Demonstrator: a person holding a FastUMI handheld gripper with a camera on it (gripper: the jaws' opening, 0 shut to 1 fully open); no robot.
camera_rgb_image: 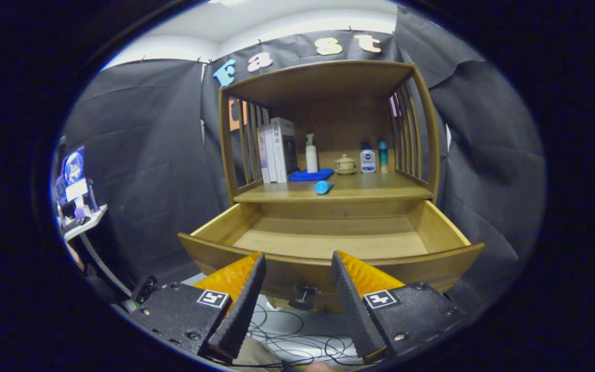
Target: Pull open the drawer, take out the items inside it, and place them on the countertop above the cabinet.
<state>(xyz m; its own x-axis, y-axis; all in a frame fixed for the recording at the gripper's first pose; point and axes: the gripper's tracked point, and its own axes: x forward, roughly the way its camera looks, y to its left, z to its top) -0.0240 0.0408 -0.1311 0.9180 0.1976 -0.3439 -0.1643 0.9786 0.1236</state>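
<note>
The wooden cabinet's drawer point(328, 243) stands pulled open just beyond my fingers, and its inside shows bare wood. Its dark knob point(302, 298) sits on the drawer front, low between my fingers. My gripper point(297, 261) is open and holds nothing, its tips level with the drawer's front edge. On the countertop point(370, 192) above the drawer lies a blue cylinder point(324, 186) on its side near the front edge. Behind it are a folded blue cloth point(311, 175), a white pump bottle point(311, 153), a small lidded pot point(345, 164), a white-and-blue bottle point(367, 158) and a teal tube point(382, 155).
Upright books point(277, 150) stand at the countertop's left, against the slatted side wall. A roof shelf point(318, 77) covers the countertop. Cables point(297, 336) lie on the floor under the drawer. A stand with a screen point(75, 181) is far off to the left.
</note>
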